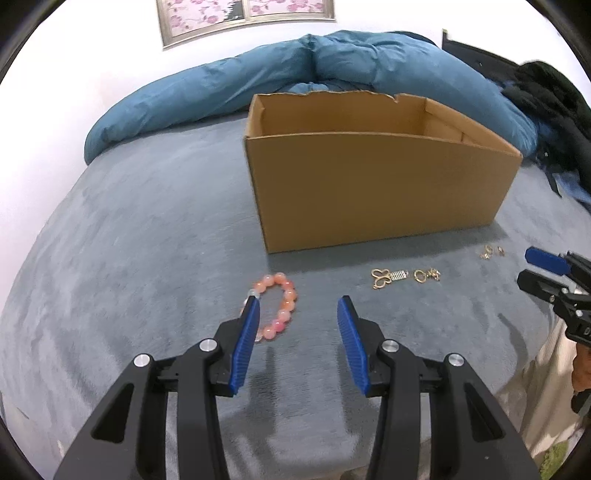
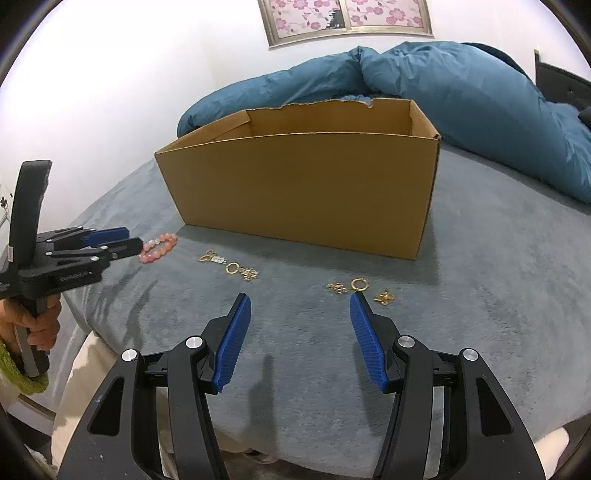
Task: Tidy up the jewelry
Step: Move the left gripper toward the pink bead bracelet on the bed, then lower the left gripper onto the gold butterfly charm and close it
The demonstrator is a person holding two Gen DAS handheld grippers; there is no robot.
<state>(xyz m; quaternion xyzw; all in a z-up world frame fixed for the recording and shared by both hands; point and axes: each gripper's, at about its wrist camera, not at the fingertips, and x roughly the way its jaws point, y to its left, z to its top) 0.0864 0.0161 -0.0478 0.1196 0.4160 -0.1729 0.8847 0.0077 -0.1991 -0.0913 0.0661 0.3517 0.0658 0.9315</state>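
A pink bead bracelet [image 1: 281, 308] lies on the grey bedspread, just ahead of my open left gripper [image 1: 299, 301], partly behind its left finger; it also shows in the right wrist view [image 2: 158, 246]. Gold butterfly and ring pieces [image 1: 404, 277] lie to its right, also in the right wrist view [image 2: 231, 266]. More small gold pieces [image 2: 356, 288] lie just beyond my open, empty right gripper [image 2: 300, 297], and show small in the left wrist view [image 1: 491, 252]. An open cardboard box [image 1: 369, 173] stands behind the jewelry.
A rumpled teal duvet [image 2: 461, 85] lies behind the box. Dark clothing [image 1: 554, 110] sits at the far right. The bed's front edge runs just under both grippers. A framed flower picture [image 2: 347, 18] hangs on the white wall.
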